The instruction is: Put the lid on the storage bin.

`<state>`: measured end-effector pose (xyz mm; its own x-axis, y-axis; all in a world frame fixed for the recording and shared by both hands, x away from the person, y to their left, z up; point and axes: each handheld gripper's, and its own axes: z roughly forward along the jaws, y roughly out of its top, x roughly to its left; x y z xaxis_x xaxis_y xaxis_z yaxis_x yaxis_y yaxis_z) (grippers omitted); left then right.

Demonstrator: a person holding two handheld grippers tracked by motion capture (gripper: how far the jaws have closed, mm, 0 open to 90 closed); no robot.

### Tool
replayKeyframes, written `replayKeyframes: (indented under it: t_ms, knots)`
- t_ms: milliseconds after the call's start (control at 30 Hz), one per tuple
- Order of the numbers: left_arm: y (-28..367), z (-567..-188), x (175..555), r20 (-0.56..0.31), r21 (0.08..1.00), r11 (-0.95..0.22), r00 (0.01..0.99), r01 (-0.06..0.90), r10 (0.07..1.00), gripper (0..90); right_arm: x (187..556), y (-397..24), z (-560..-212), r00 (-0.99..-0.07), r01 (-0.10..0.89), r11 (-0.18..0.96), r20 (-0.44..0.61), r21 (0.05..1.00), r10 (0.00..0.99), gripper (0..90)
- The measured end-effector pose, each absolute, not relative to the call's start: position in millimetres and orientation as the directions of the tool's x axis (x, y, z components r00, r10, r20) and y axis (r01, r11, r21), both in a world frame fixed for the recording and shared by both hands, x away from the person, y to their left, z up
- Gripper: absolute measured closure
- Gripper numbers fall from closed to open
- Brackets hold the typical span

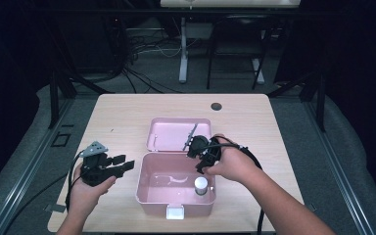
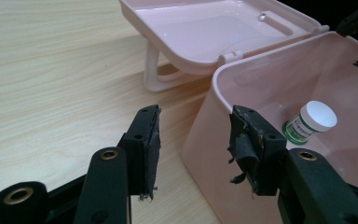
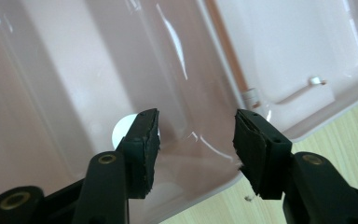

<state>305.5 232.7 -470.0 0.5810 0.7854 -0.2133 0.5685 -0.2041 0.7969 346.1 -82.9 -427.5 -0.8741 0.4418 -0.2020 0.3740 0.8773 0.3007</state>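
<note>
Left tongs (image 1: 120, 164) near the front edge, jaws apart, empty, just left of the pink box (image 1: 147, 193). Small white-capped bottle (image 1: 201, 185) stands upright in the box's front right corner — right tongs (image 1: 200, 155) hover just behind it, parted, nothing between, plainly the nearer.

Pink box (image 1: 147, 188) sits open at lower centre of the high view, lid (image 1: 169, 134) flipped back flat behind it. Small white-capped bottle (image 1: 201, 185) stands upright in its right front corner.
</note>
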Motion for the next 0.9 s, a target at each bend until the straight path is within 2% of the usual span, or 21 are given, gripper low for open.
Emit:
replayKeyframes:
  t_ms: [100,300,533,667,767,900]
  knots:
    - [230.3,-468.8,303.7,-0.211,0.805,-0.204,0.591,0.557,0.779,52.1,348.6,-86.3,-425.3,-0.861,0.391,0.858,-0.198,0.332,0.469,50.5]
    - [228.2,-465.6,302.5,-0.194,0.810,-0.213,0.593,0.546,0.782,44.7,355.1,-96.1,-420.6,-0.823,0.443,0.813,-0.189,0.379,0.536,52.0]
    - [222.3,-461.7,301.4,-0.180,0.811,-0.245,0.625,0.531,0.759,44.8,365.7,-107.5,-410.3,-0.740,0.537,0.703,-0.140,0.466,0.658,54.7]
    - [220.1,-461.2,300.1,-0.177,0.810,-0.253,0.631,0.529,0.755,44.8,371.9,-112.1,-407.6,-0.709,0.558,0.665,-0.132,0.496,0.693,57.0]
    - [218.3,-461.3,299.3,-0.146,0.812,-0.276,0.636,0.515,0.758,45.3,375.9,-115.5,-407.3,-0.682,0.577,0.636,-0.125,0.512,0.720,58.3]
    - [216.5,-460.4,296.7,-0.156,0.814,-0.281,0.656,0.509,0.738,53.2,380.4,-120.5,-411.2,-0.646,0.611,0.586,-0.092,0.532,0.757,61.5]
